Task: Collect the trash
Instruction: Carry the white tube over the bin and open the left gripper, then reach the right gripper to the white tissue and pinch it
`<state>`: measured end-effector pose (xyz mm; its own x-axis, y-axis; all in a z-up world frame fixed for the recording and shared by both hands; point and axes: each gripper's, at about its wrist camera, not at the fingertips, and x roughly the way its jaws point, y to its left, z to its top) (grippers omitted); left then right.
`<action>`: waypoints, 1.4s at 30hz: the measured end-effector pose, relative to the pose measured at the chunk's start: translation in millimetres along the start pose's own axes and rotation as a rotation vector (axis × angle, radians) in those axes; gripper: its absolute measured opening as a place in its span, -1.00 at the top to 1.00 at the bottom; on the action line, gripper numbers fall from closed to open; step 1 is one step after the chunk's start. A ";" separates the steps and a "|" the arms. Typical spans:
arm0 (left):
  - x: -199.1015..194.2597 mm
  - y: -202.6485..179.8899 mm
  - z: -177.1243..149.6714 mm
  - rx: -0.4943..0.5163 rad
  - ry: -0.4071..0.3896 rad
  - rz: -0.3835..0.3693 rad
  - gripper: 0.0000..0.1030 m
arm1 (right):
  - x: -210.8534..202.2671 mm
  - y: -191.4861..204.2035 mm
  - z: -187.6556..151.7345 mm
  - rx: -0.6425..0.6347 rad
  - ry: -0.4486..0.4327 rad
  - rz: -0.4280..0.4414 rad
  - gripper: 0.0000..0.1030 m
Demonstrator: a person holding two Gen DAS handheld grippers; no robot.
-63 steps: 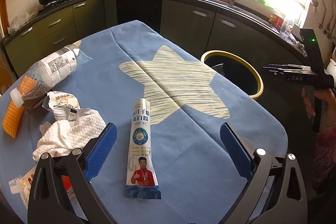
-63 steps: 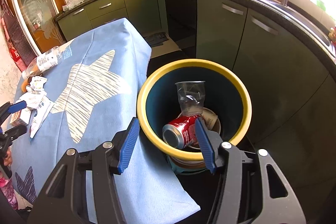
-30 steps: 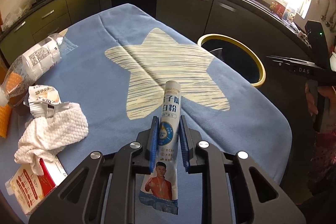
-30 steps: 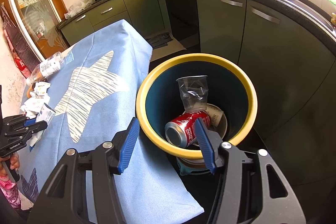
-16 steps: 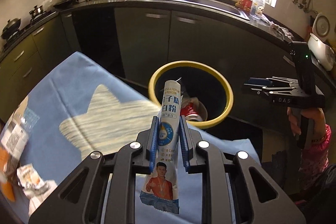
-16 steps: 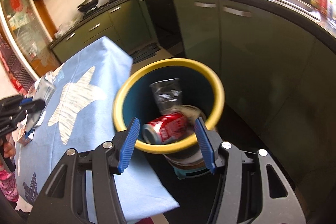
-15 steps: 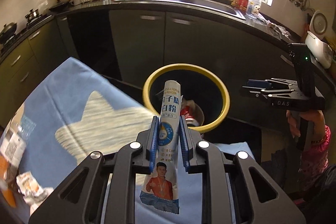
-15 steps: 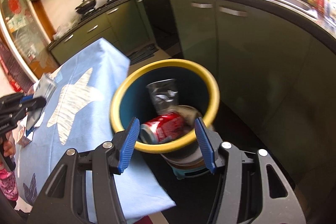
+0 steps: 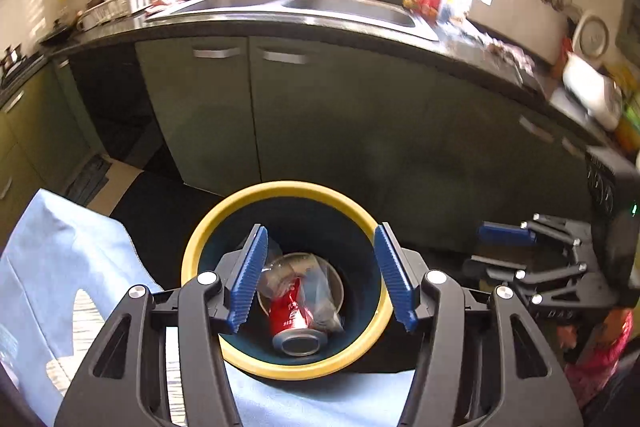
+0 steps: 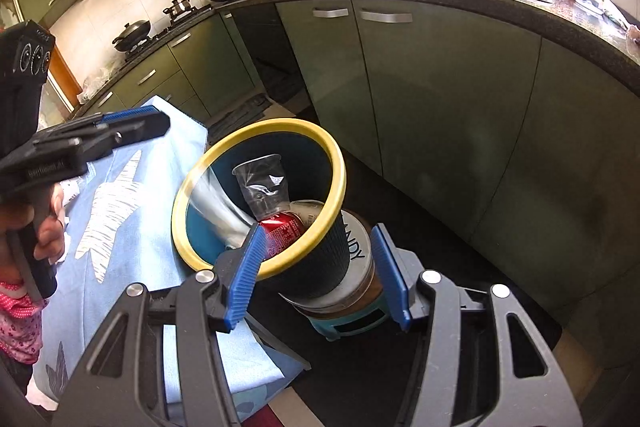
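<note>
My left gripper (image 9: 322,277) is open and empty, directly above the yellow-rimmed dark bin (image 9: 280,189). The bin (image 10: 338,163) holds a red soda can (image 9: 290,317), a clear plastic cup (image 10: 260,183) and other trash. In the right wrist view a blurred white packet (image 10: 218,207) slants inside the bin at its left wall. My right gripper (image 10: 318,275) is open and empty, just in front of the bin's right side. It also shows in the left wrist view (image 9: 508,247) at the right. The left gripper shows in the right wrist view (image 10: 132,123) at the left.
The table with a blue star-patterned cloth (image 10: 120,211) stands left of the bin. Dark green cabinets (image 10: 420,87) with a sink counter (image 9: 304,9) curve behind it. The bin stands on a teal stool (image 10: 348,323). Some trash (image 10: 72,191) lies on the cloth behind the left hand.
My left gripper carried the white powder packet from the table to above the bin, then opened. The packet has left its jaws and is in the bin. My right gripper shifted slightly.
</note>
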<state>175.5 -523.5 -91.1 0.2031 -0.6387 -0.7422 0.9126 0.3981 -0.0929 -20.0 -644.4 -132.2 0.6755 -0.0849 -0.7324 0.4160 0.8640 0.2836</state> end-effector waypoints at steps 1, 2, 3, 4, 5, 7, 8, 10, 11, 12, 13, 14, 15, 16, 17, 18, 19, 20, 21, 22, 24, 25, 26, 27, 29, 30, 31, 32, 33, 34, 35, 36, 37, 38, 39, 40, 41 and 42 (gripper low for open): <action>-5.3 1.8 -1.9 -0.010 -0.014 -0.001 -0.14 | -0.1 -0.4 -0.4 0.001 0.000 0.002 -0.02; -13.9 4.5 -4.5 -0.018 -0.034 0.010 -0.19 | -0.2 -0.6 -1.2 0.001 0.001 0.003 -0.02; -21.9 5.2 -7.4 -0.021 -0.052 0.025 -0.26 | 0.4 0.0 -0.7 -0.001 0.002 0.003 -0.02; -31.5 7.0 -11.3 -0.021 -0.072 0.041 -0.28 | 0.9 0.7 -0.6 -0.001 0.002 0.006 -0.02; -43.5 8.1 -15.7 -0.024 -0.095 0.055 -0.30 | 1.7 2.2 -0.8 -0.003 0.004 0.011 -0.02; -70.6 10.2 -27.8 -0.034 -0.144 0.077 -0.46 | 3.9 6.9 -0.7 -0.012 0.009 0.018 -0.02; -83.0 12.0 -35.0 -0.038 -0.161 0.086 -0.50 | 5.4 10.2 -0.9 -0.018 0.013 0.024 -0.02; -110.1 15.5 -52.7 -0.047 -0.196 0.106 -0.63 | 8.1 16.6 -0.4 -0.035 0.021 0.035 -0.02; -124.1 16.6 -63.8 -0.054 -0.215 0.120 -0.66 | 10.1 21.6 -0.2 -0.048 0.026 0.042 -0.02; -135.8 18.2 -74.1 -0.061 -0.228 0.135 -0.72 | 11.1 26.1 -0.7 -0.059 0.031 0.048 -0.03; -147.6 19.1 -86.2 -0.074 -0.241 0.151 -0.76 | 12.6 30.3 -0.3 -0.068 0.035 0.054 -0.03; -158.0 20.5 -98.3 -0.086 -0.248 0.161 -0.76 | 15.6 37.8 0.6 -0.084 0.043 0.064 -0.03; -168.0 22.9 -110.1 -0.099 -0.253 0.172 -0.77 | 18.1 44.4 1.5 -0.099 0.049 0.071 -0.03; -178.1 25.5 -122.6 -0.115 -0.257 0.190 -0.80 | 21.3 54.3 2.4 -0.121 0.057 0.081 -0.03; -186.7 28.0 -132.5 -0.128 -0.259 0.208 -0.81 | 24.4 65.7 3.1 -0.147 0.065 0.092 -0.03; -197.7 31.7 -144.6 -0.146 -0.266 0.236 -0.83 | 26.2 76.7 2.6 -0.173 0.072 0.104 -0.03; -209.9 35.9 -157.2 -0.167 -0.276 0.268 -0.84 | 28.3 86.8 1.7 -0.196 0.078 0.115 -0.03; -220.6 41.1 -169.7 -0.186 -0.284 0.295 -0.84 | 31.9 102.2 2.3 -0.228 0.086 0.133 -0.03; -232.0 45.9 -181.4 -0.210 -0.292 0.327 -0.86 | 34.6 115.6 2.0 -0.255 0.093 0.151 -0.03; -244.2 51.0 -194.0 -0.238 -0.302 0.358 -0.87 | 36.5 127.7 1.4 -0.278 0.098 0.169 -0.03; -266.4 62.2 -218.5 -0.284 -0.316 0.402 -0.88 | 44.4 160.0 -0.4 -0.339 0.116 0.217 -0.03; -276.4 67.6 -230.4 -0.306 -0.320 0.420 -0.88 | 48.2 175.7 -2.7 -0.368 0.124 0.241 -0.03; -286.7 73.4 -242.9 -0.328 -0.323 0.442 -0.88 | 52.2 193.7 -5.4 -0.402 0.134 0.265 -0.03; -294.9 78.4 -253.9 -0.345 -0.323 0.464 -0.89 | 55.6 209.7 -8.7 -0.433 0.142 0.286 -0.03; -310.3 85.1 -275.8 -0.371 -0.323 0.517 -0.89 | 63.0 248.1 -17.1 -0.507 0.161 0.344 -0.03; -315.7 89.3 -285.4 -0.383 -0.322 0.540 -0.90 | 65.8 264.5 -21.2 -0.541 0.169 0.370 -0.03; -320.5 91.3 -293.9 -0.393 -0.321 0.556 -0.90 | 67.9 281.2 -26.1 -0.574 0.178 0.396 -0.03; -326.6 94.4 -303.3 -0.405 -0.322 0.569 -0.90 | 71.1 300.8 -31.5 -0.613 0.190 0.425 -0.03; -332.4 98.2 -312.1 -0.416 -0.324 0.575 -0.90 | 71.9 316.6 -36.7 -0.643 0.198 0.450 -0.03; -335.9 100.4 -317.9 -0.424 -0.328 0.579 -0.90 | 72.7 332.7 -41.5 -0.677 0.204 0.478 -0.03; -339.4 102.0 -323.7 -0.430 -0.332 0.579 -0.90 | 73.9 349.0 -45.6 -0.709 0.210 0.508 -0.03; -340.2 101.1 -325.6 -0.432 -0.334 0.579 -0.90 | 73.3 360.5 -49.5 -0.733 0.216 0.528 -0.03; -340.6 101.2 -327.1 -0.432 -0.335 0.582 -0.90 | 74.1 374.6 -53.3 -0.759 0.220 0.549 -0.03; -342.9 102.5 -330.3 -0.430 -0.337 0.585 -0.90 | 74.1 385.4 -55.2 -0.779 0.218 0.565 -0.02; -343.0 101.4 -329.0 -0.427 -0.337 0.588 -0.90 | 75.0 397.1 -56.9 -0.798 0.216 0.580 -0.02; -344.7 102.4 -331.2 -0.423 -0.338 0.592 -0.90 | 76.4 407.4 -58.7 -0.815 0.216 0.589 -0.02; -345.5 100.6 -331.9 -0.419 -0.341 0.594 -0.90 | 78.2 417.0 -60.6 -0.834 0.213 0.595 -0.02; -346.7 99.4 -332.4 -0.417 -0.343 0.593 -0.90 | 80.4 424.6 -62.0 -0.848 0.213 0.600 -0.02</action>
<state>77.9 -43.6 -63.6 0.7723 -0.3833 -0.5066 0.4243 0.9047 -0.0377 173.3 -253.6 -109.1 0.4742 0.4881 -0.7327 -0.5668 0.8061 0.1701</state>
